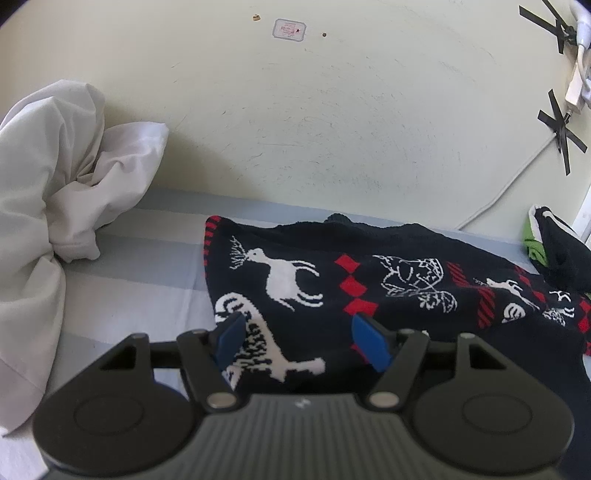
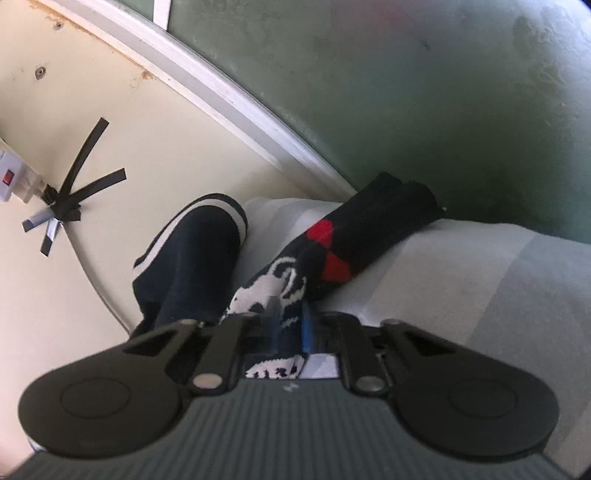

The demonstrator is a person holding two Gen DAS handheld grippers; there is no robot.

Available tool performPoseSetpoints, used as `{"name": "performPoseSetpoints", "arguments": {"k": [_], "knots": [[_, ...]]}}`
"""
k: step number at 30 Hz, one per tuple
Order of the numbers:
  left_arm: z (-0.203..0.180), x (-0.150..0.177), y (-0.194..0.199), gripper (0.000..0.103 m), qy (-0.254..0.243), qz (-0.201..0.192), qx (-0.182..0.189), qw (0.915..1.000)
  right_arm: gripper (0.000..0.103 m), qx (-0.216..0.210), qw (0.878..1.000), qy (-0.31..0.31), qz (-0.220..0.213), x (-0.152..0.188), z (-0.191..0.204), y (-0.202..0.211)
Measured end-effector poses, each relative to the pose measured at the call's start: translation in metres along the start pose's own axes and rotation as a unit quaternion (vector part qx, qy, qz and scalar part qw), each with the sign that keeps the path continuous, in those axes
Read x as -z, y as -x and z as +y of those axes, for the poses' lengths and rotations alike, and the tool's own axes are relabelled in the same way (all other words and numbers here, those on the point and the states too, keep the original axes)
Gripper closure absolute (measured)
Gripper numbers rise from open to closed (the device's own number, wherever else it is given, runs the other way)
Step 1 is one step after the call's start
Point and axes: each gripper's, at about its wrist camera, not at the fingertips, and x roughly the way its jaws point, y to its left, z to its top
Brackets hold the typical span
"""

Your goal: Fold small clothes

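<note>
Lying under spread left tongs [image 1: 299, 341], sweater [image 1: 332, 280], pinched in right tongs [image 2: 290, 325]

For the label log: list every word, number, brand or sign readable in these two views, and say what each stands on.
No text reads in either view.
Sticker on the wall: a reddish print, too blurred to read.
Small white mark on the left gripper's body: a logo shape, no letters legible.
Sweater: only deer and diamond patterns, no words.

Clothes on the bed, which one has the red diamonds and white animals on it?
The dark knitted sweater, spread across the striped sheet. The white garment is plain, and the dark piece with green shows no pattern.
</note>
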Motion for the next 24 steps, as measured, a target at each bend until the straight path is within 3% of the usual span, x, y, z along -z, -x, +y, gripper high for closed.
{"name": "performPoseSetpoints", "arguments": {"k": [3,6,9,12,15,17,19,21,22,24], "knots": [[0.0,-0.001,0.001,0.037,0.003,0.0,0.0,1.0,0.09,-0.02,0.998,0.028,-0.046,0.002,0.02,0.031],[0.001,-0.006,0.009,0.037,0.021,-0.006,0.016,0.9996,0.09,-0.082,0.992,0.066,-0.071,0.001,0.059,0.073],[0.008,-0.012,0.029,0.035,0.051,-0.032,0.055,0.9967,0.09,-0.141,0.976,0.144,-0.088,0.005,0.132,0.096],[0.017,-0.016,0.049,0.033,0.068,-0.064,0.067,0.9934,0.09,-0.198,0.951,0.223,-0.081,0.026,0.213,0.094],[0.03,-0.021,0.06,0.03,0.088,-0.082,0.065,0.9906,0.09,-0.244,0.922,0.295,-0.056,0.07,0.293,0.072],[0.04,-0.024,0.061,0.03,0.101,-0.083,0.054,0.99,0.09,-0.27,0.903,0.334,-0.022,0.117,0.336,0.053],[0.046,-0.026,0.057,0.03,0.108,-0.079,0.038,0.9902,0.087,-0.297,0.88,0.367,0.047,0.173,0.364,0.032],[0.051,-0.026,0.052,0.03,0.115,-0.07,0.034,0.9903,0.085,-0.33,0.844,0.399,0.142,0.224,0.376,0.011],[0.051,-0.026,0.05,0.03,0.118,-0.064,0.037,0.9903,0.083,-0.339,0.831,0.406,0.17,0.236,0.376,0.005],[0.051,-0.025,0.046,0.03,0.117,-0.056,0.043,0.9906,0.076,-0.347,0.834,0.396,0.166,0.234,0.365,0.001]]}}
